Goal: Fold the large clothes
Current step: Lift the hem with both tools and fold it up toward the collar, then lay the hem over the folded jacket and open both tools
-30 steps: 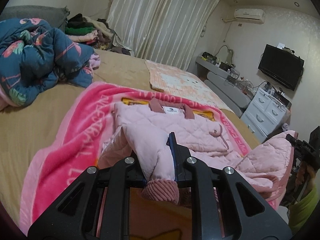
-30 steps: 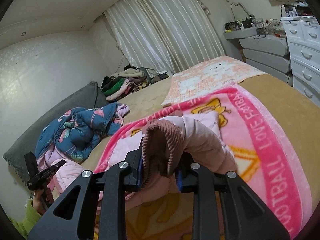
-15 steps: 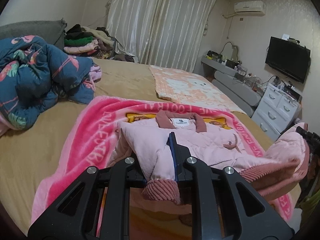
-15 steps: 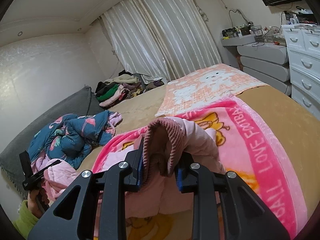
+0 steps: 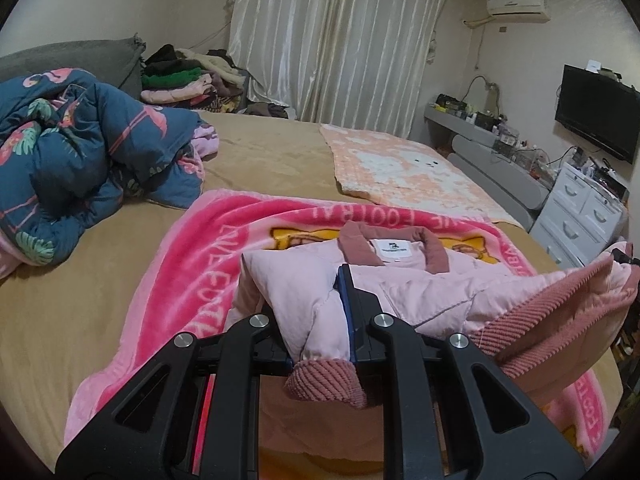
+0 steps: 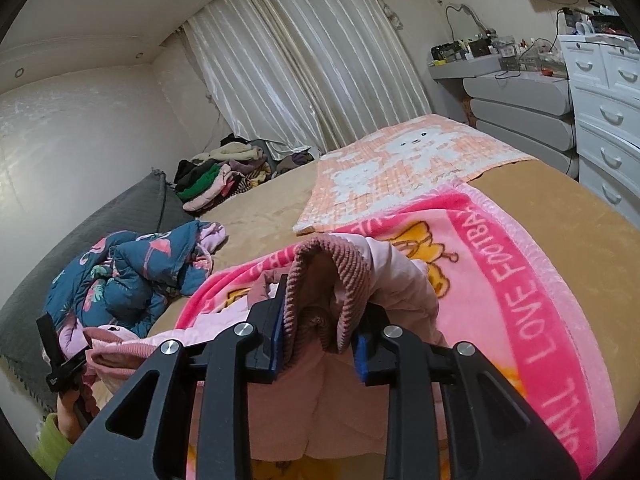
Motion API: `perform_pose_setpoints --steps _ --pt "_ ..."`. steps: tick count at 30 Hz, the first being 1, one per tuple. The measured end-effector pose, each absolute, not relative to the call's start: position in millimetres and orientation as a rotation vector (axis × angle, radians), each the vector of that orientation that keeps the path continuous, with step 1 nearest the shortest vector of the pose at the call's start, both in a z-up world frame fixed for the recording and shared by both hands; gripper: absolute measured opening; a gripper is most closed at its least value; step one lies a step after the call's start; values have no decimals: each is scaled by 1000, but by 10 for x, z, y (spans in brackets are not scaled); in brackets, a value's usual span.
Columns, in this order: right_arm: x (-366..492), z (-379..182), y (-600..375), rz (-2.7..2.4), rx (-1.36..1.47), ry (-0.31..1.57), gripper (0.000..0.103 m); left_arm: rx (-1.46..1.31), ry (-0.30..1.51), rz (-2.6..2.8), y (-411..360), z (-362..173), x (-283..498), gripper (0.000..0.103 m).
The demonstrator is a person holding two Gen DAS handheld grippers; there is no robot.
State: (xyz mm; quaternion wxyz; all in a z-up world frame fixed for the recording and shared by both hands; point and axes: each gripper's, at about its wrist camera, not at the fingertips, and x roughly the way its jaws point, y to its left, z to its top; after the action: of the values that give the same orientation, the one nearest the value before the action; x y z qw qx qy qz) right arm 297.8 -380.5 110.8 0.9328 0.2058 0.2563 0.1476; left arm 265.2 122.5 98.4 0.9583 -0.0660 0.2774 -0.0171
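Carrying the pale pink quilted jacket with ribbed dusty-rose cuffs (image 5: 404, 284) by its hem, both grippers brought the lower edge toward the collar over the bright pink fleece blanket (image 5: 188, 276) on the tan bed (image 5: 80, 280). The left gripper (image 5: 320, 320) was clamped tight on quilted fabric near a cuff; the right gripper (image 6: 320, 320) had its fingers just easing apart, a thick ribbed roll bunched between them and seemingly still pinched. The bottom-up fold looked midway; next should come lowering both corners level at the shoulders, then letting go. The crumpled navy flamingo-print duvet (image 5: 80, 160), peach checked bear blanket (image 5: 404, 168) and far stack of folded clothes (image 5: 184, 80) lay well apart, blocking nothing.
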Motion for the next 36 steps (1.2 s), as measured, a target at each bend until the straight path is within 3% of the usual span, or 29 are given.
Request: perform_pose_setpoints --steps 10,12,14,16,26,36 --pt "3270 967 -3821 317 464 550 35 -129 584 4 1255 816 2866 10" --pt "3296 943 -3860 340 505 549 45 -121 590 13 1259 788 2920 10" --pt "3287 924 -3925 381 576 538 68 -123 597 24 1269 758 2958 10" --pt "3249 919 -3985 410 625 512 76 -122 598 26 1271 737 2971 10" --pt "2960 589 -3965 319 465 482 88 -107 626 51 1276 612 3201 12" --pt "3008 -117 -3772 188 250 617 88 -133 665 62 1252 551 3375 23"
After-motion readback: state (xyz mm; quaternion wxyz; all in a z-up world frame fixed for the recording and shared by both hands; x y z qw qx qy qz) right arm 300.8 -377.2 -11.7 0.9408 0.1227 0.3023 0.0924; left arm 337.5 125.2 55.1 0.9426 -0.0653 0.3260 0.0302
